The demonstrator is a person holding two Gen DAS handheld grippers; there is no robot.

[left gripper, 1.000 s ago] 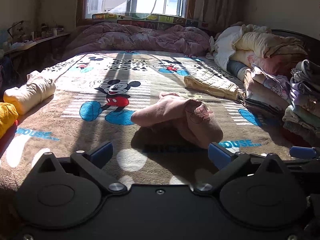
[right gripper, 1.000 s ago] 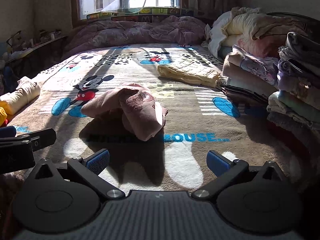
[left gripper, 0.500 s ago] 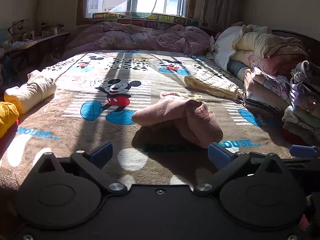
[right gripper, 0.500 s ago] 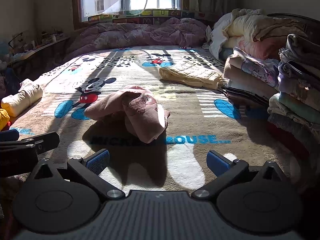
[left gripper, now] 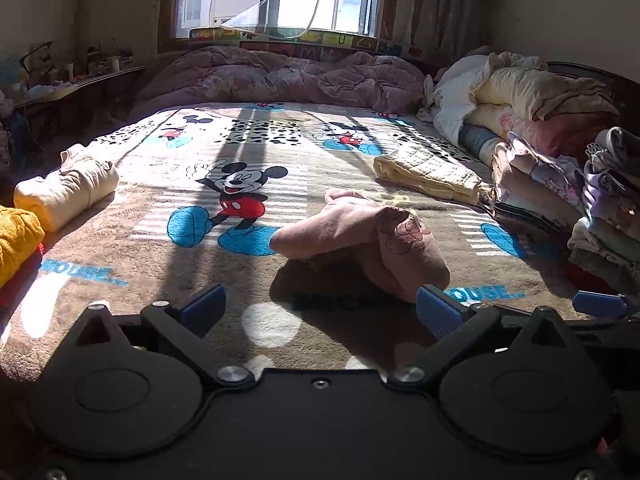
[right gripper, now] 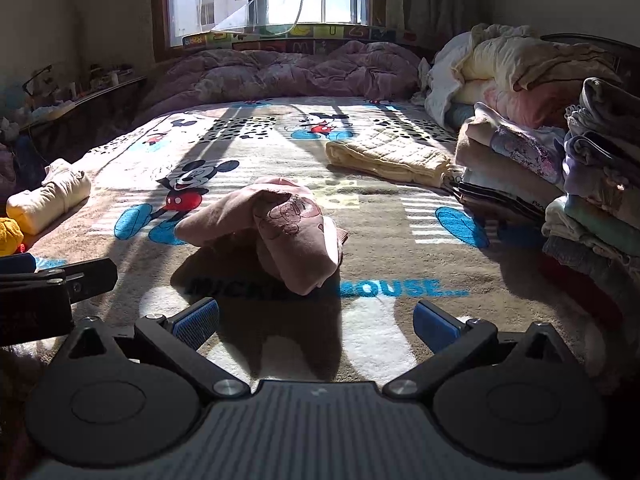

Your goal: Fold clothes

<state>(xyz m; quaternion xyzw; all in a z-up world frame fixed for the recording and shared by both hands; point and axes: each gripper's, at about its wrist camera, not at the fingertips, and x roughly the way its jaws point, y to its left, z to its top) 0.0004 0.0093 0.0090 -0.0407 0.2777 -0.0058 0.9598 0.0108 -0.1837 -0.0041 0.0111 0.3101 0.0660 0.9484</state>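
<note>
A crumpled pink garment with a cartoon print lies in a heap on the Mickey Mouse blanket that covers the bed; it also shows in the right wrist view. My left gripper is open and empty, just short of the garment. My right gripper is open and empty, a little in front of the garment. The left gripper's finger shows at the left edge of the right wrist view.
A folded cream quilted garment lies beyond the pink one. Tall stacks of folded clothes and bedding line the right side. A rolled cream garment and a yellow one lie at the left. A purple duvet lies under the window.
The right gripper's view has drawn back slightly from the pink garment. The left gripper has barely moved. Both stay open.
</note>
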